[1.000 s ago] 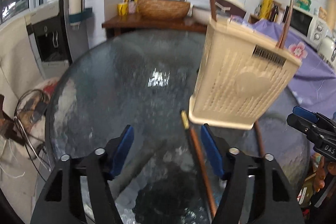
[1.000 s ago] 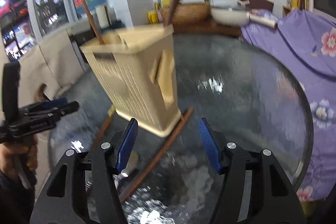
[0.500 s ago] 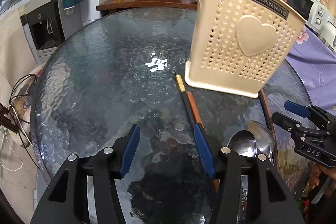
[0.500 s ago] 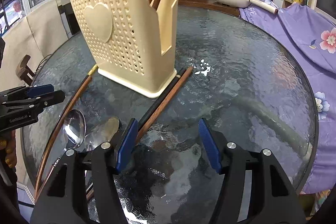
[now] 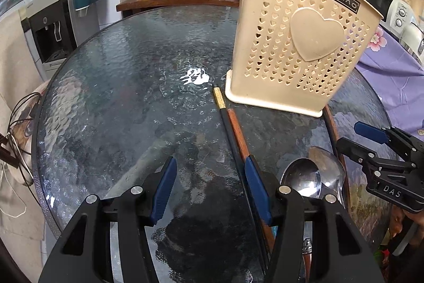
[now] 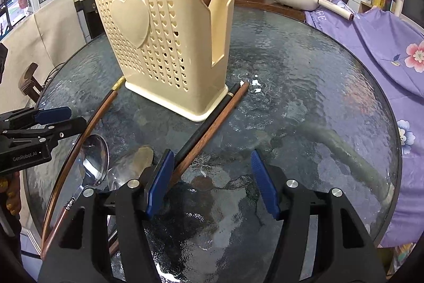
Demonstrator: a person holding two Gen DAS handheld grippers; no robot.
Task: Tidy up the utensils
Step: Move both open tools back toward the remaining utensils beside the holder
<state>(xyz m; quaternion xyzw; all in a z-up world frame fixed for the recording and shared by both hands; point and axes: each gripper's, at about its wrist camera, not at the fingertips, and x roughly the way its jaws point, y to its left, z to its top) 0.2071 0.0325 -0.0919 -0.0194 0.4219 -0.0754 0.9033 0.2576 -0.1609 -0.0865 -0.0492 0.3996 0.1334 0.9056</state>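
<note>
Your inventory at this moment:

- Left hand-held gripper [image 5: 208, 188]: jaws apart, nothing clamped. They have just been closing a little, with only bare glass between them. Since a second ago it has come down closer to the surface [image 5: 119, 97]; its right pad sits just over the near ends of the chopstick pair.
- Right hand-held gripper [image 6: 212, 183]: jaws apart, nothing gripped, gap unchanged. It too has dropped lower than a second ago.
- Utensil holder [image 5: 299, 44]: cream plastic, heart-perforated. A second ago it appeared blurred and tilted; now it stands upright on the surface, as it did half a second ago. Brown chopsticks stand inside it, visible through the side slot in your right view.
- Chopstick pair [image 5: 233, 123]: one dark with a gold tip, one reddish-brown, lying side by side on the glass, far ends just beside the holder's base.
- Single chopstick [image 6: 87, 123]: brown, gold-tipped, lying along the holder's other side.
- Two metal spoons [image 5: 302, 177]: lying bowl-up between the chopsticks, near you, unmoved over the last half second.
</note>
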